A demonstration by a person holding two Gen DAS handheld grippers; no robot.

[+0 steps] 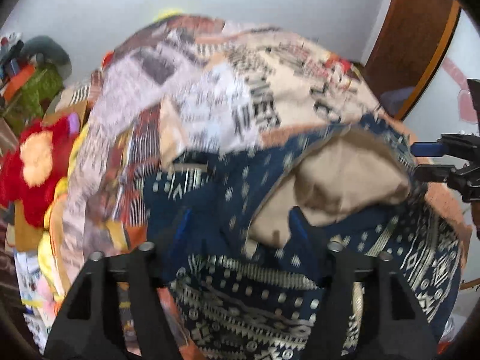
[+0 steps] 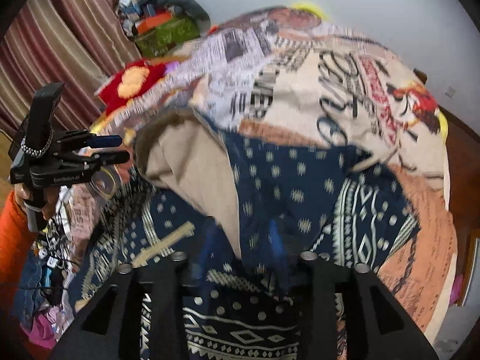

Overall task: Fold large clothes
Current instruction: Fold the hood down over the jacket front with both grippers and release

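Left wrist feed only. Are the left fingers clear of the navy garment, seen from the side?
Observer: The right wrist view shows the left gripper side-on. Its fingers are apart with no cloth between them, and the tips sit beside the edge of the tan lining.
Operator: What's holding it?
Observer: A hand around the handle, with an orange sleeve below it.
Operator: Right gripper on cloth?
Observer: The right gripper has its fingers apart over the navy patterned garment. The picture is blurred, but they don't appear to pinch it.
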